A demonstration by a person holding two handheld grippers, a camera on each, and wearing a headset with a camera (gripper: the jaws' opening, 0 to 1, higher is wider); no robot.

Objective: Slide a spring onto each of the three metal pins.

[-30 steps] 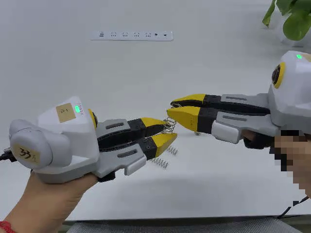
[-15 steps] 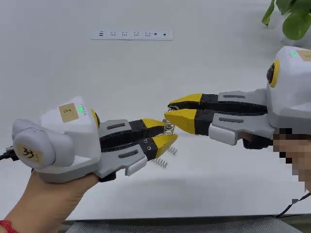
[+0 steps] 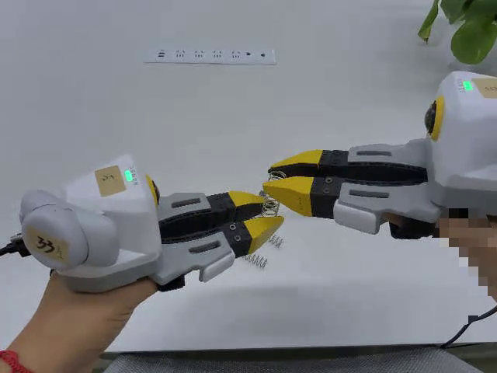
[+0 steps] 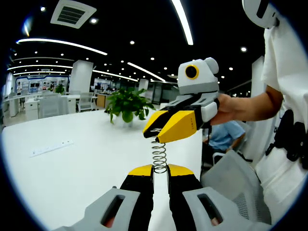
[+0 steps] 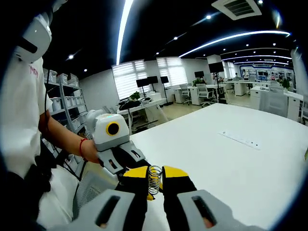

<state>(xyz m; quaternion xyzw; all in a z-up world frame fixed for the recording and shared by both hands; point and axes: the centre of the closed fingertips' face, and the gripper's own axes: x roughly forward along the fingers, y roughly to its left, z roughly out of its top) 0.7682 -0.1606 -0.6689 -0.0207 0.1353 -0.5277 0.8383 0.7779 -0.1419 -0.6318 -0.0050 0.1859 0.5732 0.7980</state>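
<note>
Above the white table [image 3: 233, 109], the left gripper [image 3: 270, 210] pinches one end of a spring [image 3: 269, 204]; the right gripper [image 3: 269, 176], at twelve o'clock, pinches the other. Two loose springs [image 3: 256, 260] lie beneath.

White table [image 3: 116, 109], sparse surroundings
Power strip [image 3: 210, 56] lies at eleven o'clock; green plant leaves [image 3: 468, 29] hang at one o'clock.
</note>
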